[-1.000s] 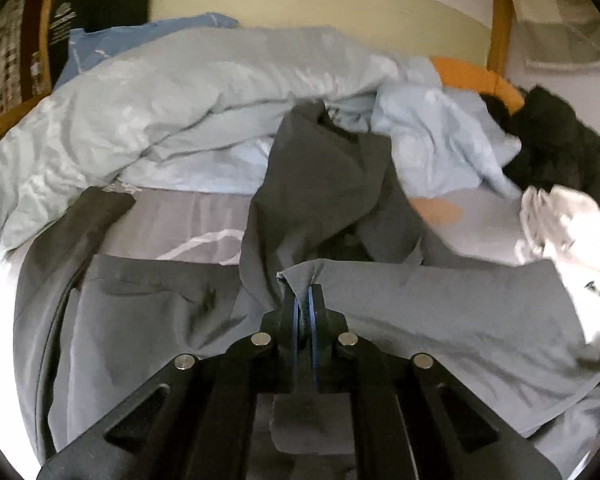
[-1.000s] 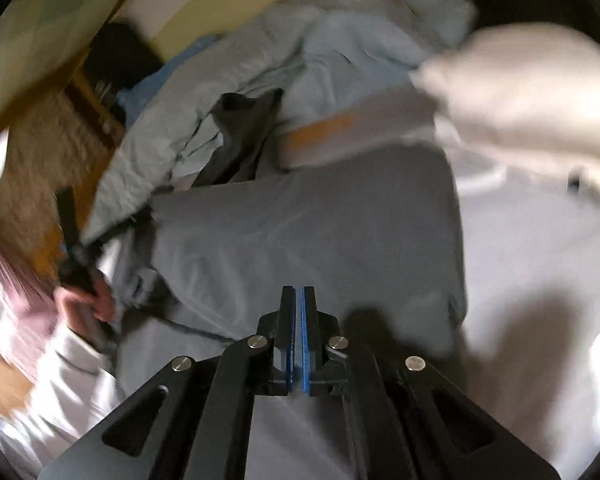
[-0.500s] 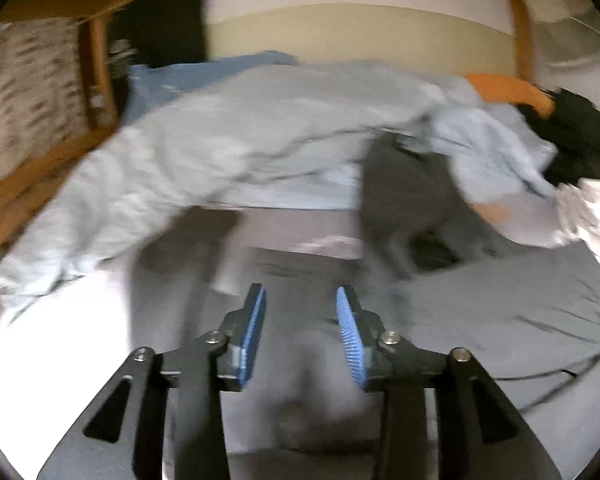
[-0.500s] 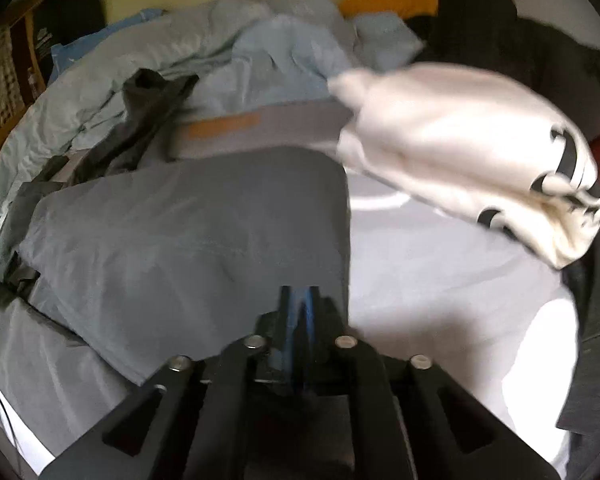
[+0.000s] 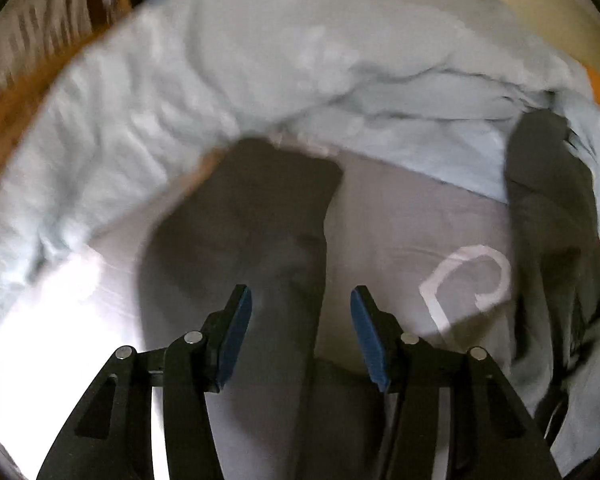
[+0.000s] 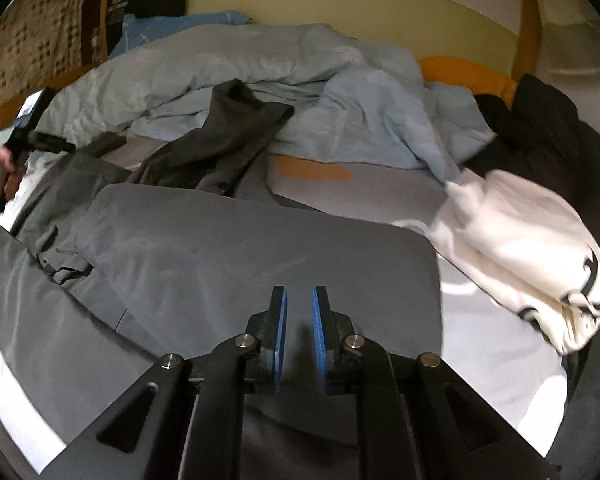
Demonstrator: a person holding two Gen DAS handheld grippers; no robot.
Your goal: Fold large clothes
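Observation:
A large grey garment lies spread on the bed, its near part folded over into a flat panel. My right gripper hovers over that panel, jaws slightly apart and empty. One grey sleeve stretches away on the sheet in the left wrist view. My left gripper is wide open above that sleeve and holds nothing. The other sleeve lies at the right, also seen crumpled in the right wrist view. The left gripper also shows at the far left of the right wrist view.
A rumpled pale blue duvet fills the back of the bed. A white garment and a black one lie at the right. The grey sheet has a white mark. A wooden bed frame runs behind.
My left gripper let go of the grey cloth, opened wide and swung left over the sleeve. My right gripper went from shut to slightly open over the folded panel.

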